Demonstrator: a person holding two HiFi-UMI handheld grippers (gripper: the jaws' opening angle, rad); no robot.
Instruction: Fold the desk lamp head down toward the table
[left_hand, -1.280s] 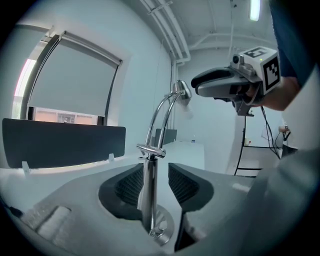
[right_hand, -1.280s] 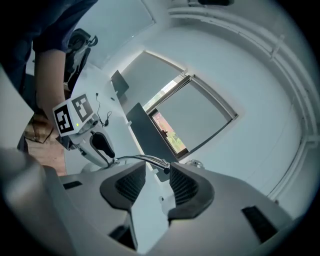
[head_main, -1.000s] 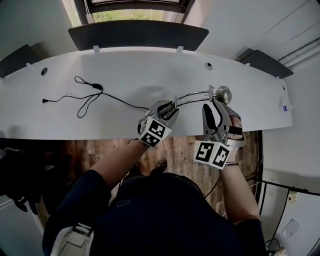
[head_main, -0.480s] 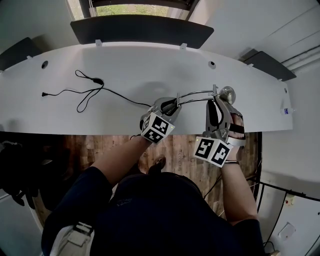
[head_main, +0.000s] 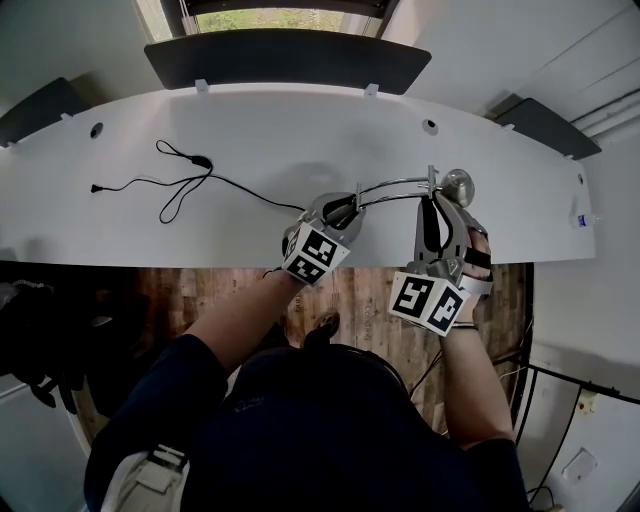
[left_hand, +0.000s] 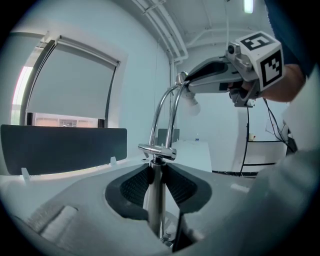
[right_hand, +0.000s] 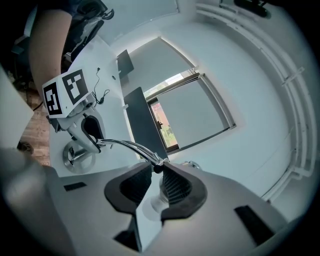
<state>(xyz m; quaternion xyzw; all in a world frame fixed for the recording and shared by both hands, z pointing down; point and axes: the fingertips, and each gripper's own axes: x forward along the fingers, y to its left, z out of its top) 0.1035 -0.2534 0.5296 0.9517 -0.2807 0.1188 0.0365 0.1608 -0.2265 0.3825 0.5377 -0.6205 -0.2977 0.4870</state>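
Observation:
A chrome desk lamp stands near the front edge of the white table (head_main: 250, 130). Its upright post (left_hand: 156, 200) carries twin curved arms (head_main: 395, 188) that end in the lamp head (head_main: 458, 186). My left gripper (left_hand: 157, 177) is shut on the post just below the crossbar joint. My right gripper (right_hand: 156, 175) reaches the far end of the arms, with the lamp head (right_hand: 159, 195) and its small pivot between the jaws. These jaws are closing, and a gap still shows beside the left pad. In the right gripper view the round base (right_hand: 77, 156) sits under the left gripper (right_hand: 87, 131).
A black power cord (head_main: 175, 185) loops across the table's left half. A dark divider panel (head_main: 290, 60) stands along the back edge below a window. Wooden floor shows below the table's front edge, next to the person's arms.
Both grippers' jaws have narrowed: the left onto the lamp post, the right around the lamp head. Neither hand has shifted along the lamp.

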